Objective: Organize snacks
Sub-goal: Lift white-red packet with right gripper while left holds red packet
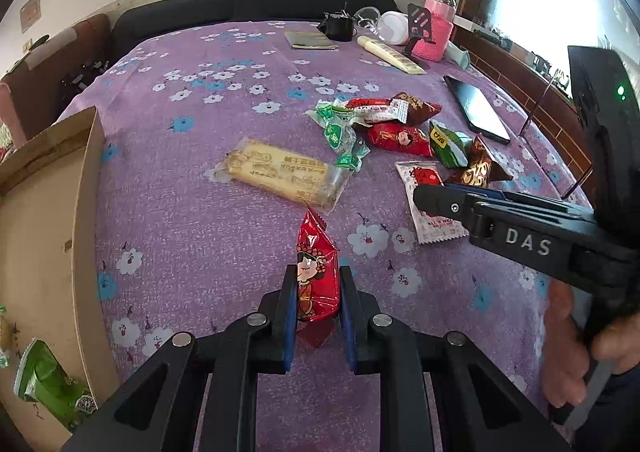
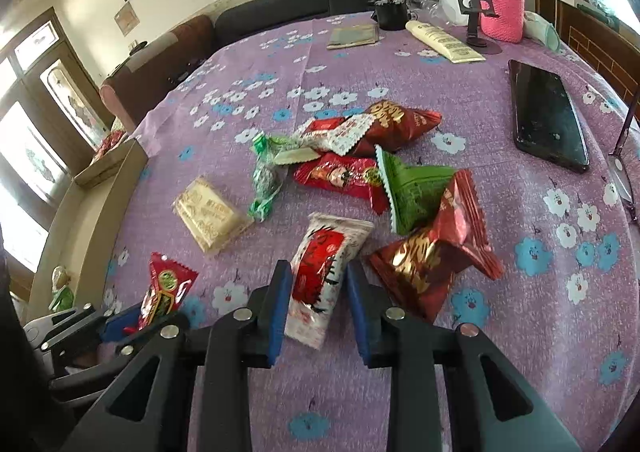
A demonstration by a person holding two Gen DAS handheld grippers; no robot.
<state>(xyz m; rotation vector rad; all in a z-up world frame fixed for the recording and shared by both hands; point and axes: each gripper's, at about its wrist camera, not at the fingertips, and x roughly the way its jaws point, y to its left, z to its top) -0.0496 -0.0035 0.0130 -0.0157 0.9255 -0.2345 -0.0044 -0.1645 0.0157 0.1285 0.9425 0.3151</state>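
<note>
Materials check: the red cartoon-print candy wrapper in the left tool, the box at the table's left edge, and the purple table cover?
Red candy wrapper: looks like thin glossy plastic film; it crinkles, glints, and its edges are see-through.
Box: plain brown cardboard, matte, with a raw cut edge on its wall.
Purple table cover: matte, finely grained with printed flowers; probably non-woven fabric or textured plastic sheet, hard to tell which.
</note>
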